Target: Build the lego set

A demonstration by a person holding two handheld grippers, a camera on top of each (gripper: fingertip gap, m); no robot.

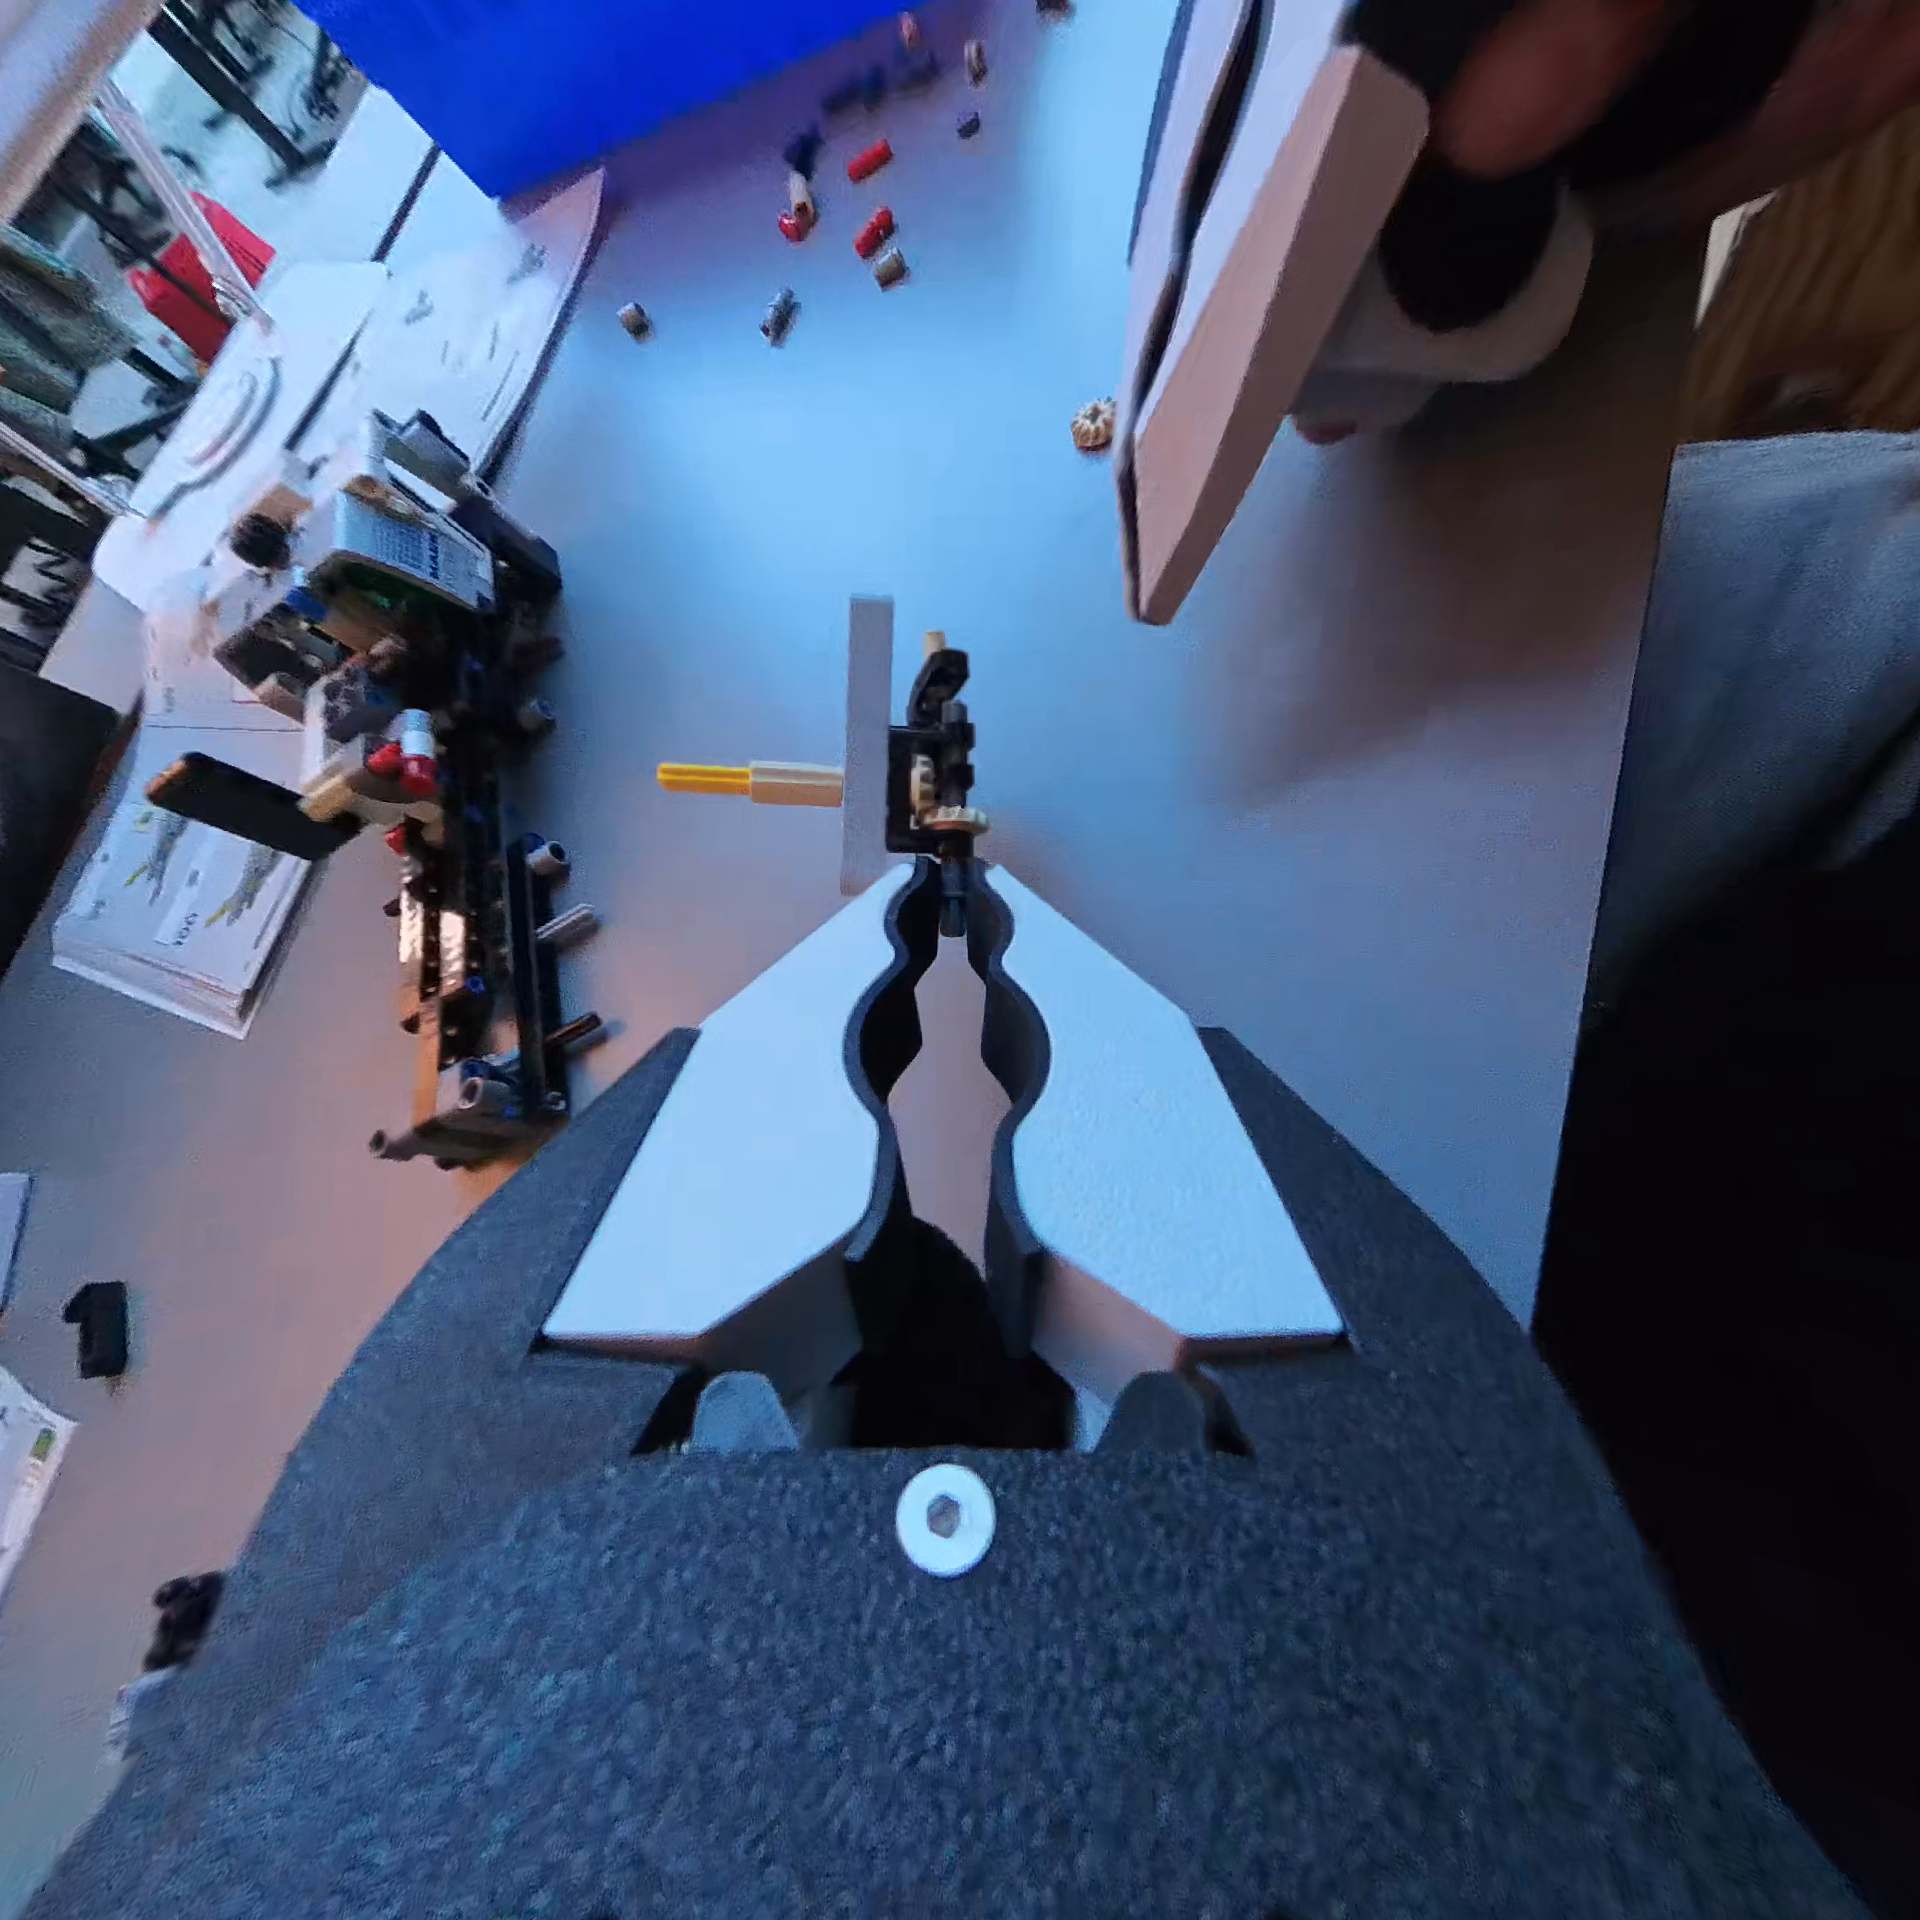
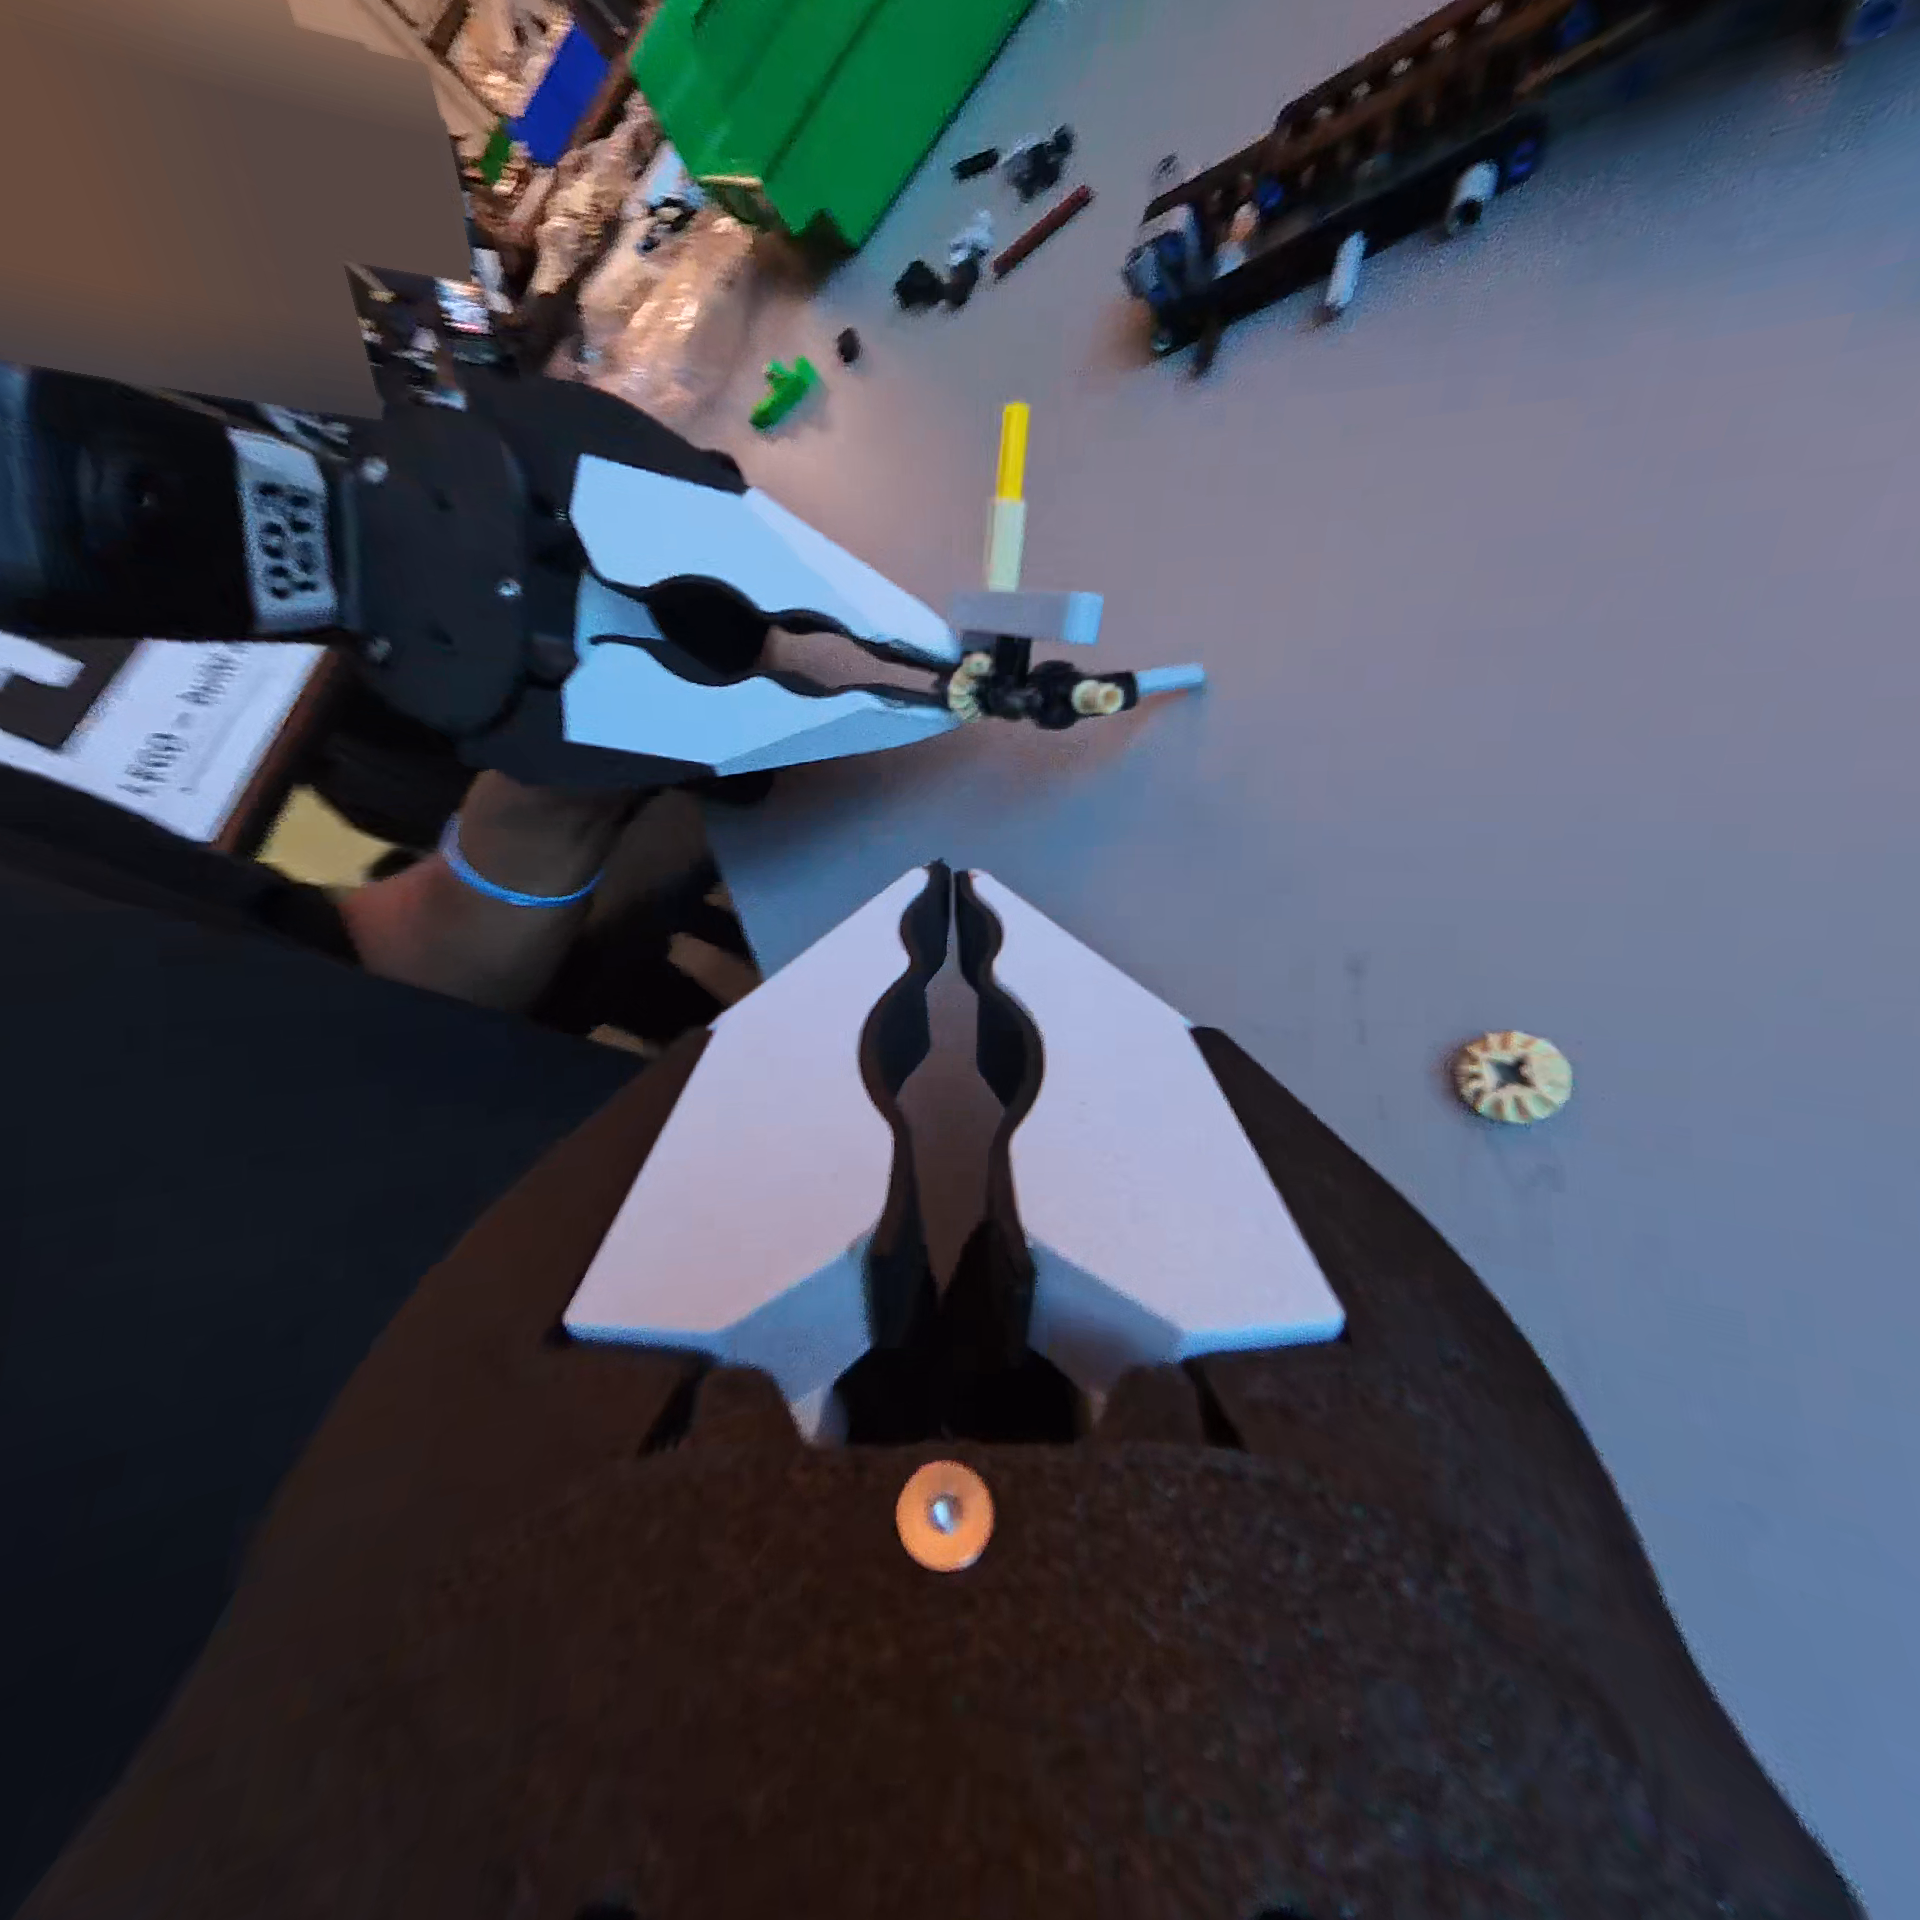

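Observation:
My left gripper point(image 1: 951, 883) is shut on the black pin at the lower end of a small lego sub-assembly point(image 1: 925, 758) and holds it above the table. The sub-assembly has a black frame with tan gears, a grey beam point(image 1: 868, 743), and a tan sleeve with a yellow axle point(image 1: 701, 777) sticking out to the left. The right wrist view shows the same grasp point(image 2: 951, 675) on the sub-assembly point(image 2: 1029, 644). My right gripper point(image 2: 952, 878) is shut with nothing between its tips, and hovers nearer than the sub-assembly. A loose tan gear point(image 2: 1512, 1075) lies on the table to its right.
A long black lego build point(image 1: 468, 883) lies at the left, also in the right wrist view point(image 2: 1351, 177). Instruction booklets point(image 1: 177, 914), a blue bin point(image 1: 623, 73), a green bin point(image 2: 821, 94), loose red pieces point(image 1: 871, 161) and a green piece point(image 2: 784, 393) lie farther off. Tip to tip, the grippers are about 6 cm apart. From the right gripper's tips to the loose tan gear point(image 2: 1512, 1075) is close to 9 cm. It turns up in the left wrist view point(image 1: 1096, 423) as well.

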